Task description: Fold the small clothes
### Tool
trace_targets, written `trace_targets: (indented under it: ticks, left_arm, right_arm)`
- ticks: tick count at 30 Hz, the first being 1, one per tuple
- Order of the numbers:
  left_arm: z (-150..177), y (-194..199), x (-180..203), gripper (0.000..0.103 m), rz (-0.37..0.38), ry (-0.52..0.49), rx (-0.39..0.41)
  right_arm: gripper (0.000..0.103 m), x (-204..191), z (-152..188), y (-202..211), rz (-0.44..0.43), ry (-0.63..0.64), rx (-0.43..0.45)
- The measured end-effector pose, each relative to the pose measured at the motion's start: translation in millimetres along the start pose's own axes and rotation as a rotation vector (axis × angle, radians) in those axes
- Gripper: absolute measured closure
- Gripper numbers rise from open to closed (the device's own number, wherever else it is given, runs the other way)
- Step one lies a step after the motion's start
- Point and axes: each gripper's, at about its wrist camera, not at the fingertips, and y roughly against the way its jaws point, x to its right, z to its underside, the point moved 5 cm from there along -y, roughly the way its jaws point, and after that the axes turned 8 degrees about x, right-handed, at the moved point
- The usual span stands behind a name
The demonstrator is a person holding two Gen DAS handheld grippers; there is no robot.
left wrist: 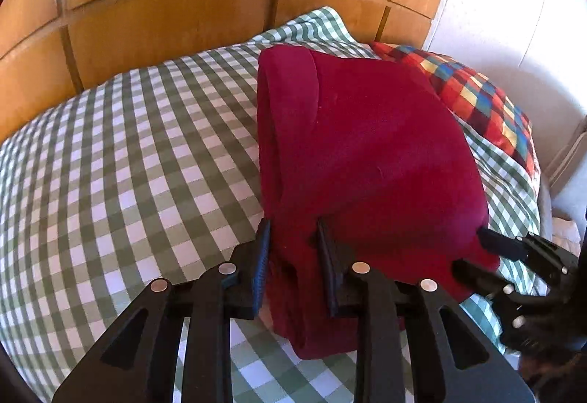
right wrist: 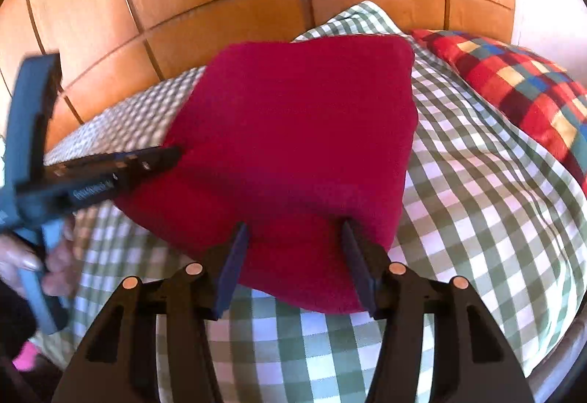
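A dark red garment [left wrist: 367,153] lies folded into a rough rectangle on the green checked bedspread [left wrist: 128,153]. My left gripper [left wrist: 293,230] is at its near left corner, fingers apart, with red cloth between them. In the left wrist view my right gripper [left wrist: 473,249] touches the garment's near right edge. In the right wrist view the garment [right wrist: 293,146] fills the middle; my right gripper [right wrist: 297,230] is open with its fingertips against the near edge. My left gripper [right wrist: 161,157] comes in from the left at the garment's left edge.
A wooden panelled headboard [left wrist: 165,10] stands behind the bed. A cushion with red, blue and yellow checks [left wrist: 477,98] lies at the right of the garment; it also shows in the right wrist view [right wrist: 513,80]. A white wall is at the far right.
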Motion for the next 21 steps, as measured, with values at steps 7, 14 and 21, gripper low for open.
trace_targets:
  ticks: [7,14,21]
  left_arm:
    - [-2.5,17.7,8.5,0.078,-0.043,0.02,0.03]
    - [-1.6,70.1,17.6,0.054,-0.131,0.02,0.139]
    - [2.6,115.1,23.9,0.031,-0.205,0.03,0.219]
  right_arm:
    - [0.049,-2.7,0.0,2.2,0.033,0.009,0.002]
    - [0.025,-9.2,-2.1,23.3,0.028,-0.044,0.0]
    - [0.007,-15.3,-3.8,46.8,0.079,-0.095,0.039]
